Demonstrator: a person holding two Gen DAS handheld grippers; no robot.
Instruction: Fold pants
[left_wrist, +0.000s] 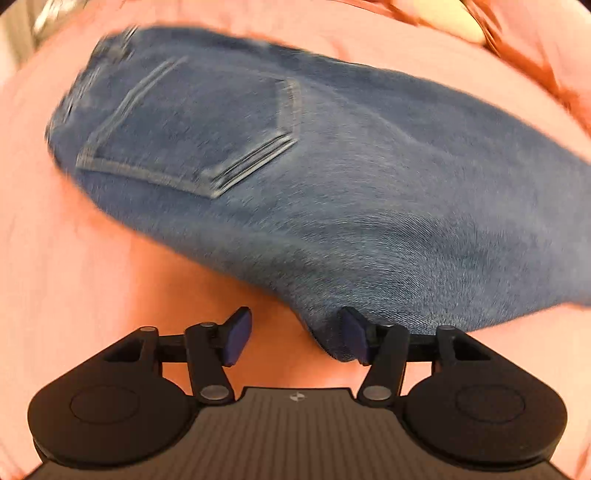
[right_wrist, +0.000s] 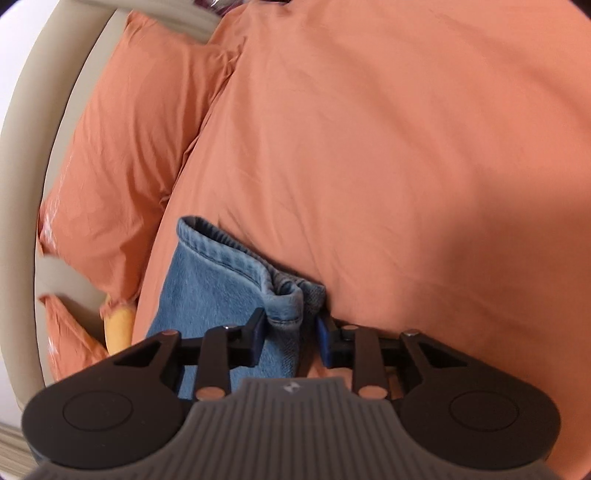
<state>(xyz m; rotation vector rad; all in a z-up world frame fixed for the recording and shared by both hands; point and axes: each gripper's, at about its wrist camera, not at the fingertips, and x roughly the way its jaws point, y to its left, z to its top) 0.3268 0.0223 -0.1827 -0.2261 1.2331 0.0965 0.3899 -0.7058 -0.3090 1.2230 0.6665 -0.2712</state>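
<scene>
The left gripper (left_wrist: 293, 338) was spread apart, released, beside the jeans (left_wrist: 295, 166). The hem (right_wrist: 236, 254) was loosely bracketed by the right gripper (right_wrist: 290, 334), not clenched.

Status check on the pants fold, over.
Left hand-held gripper open, blue denim pants edge between the pads. Right hand-held gripper around the hem, grip unclear. Orange bedspread unobstructed.

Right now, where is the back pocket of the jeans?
In the left wrist view, the back pocket sits upper left on the jeans, near the waistband, with the orange bedcover all around.
</scene>
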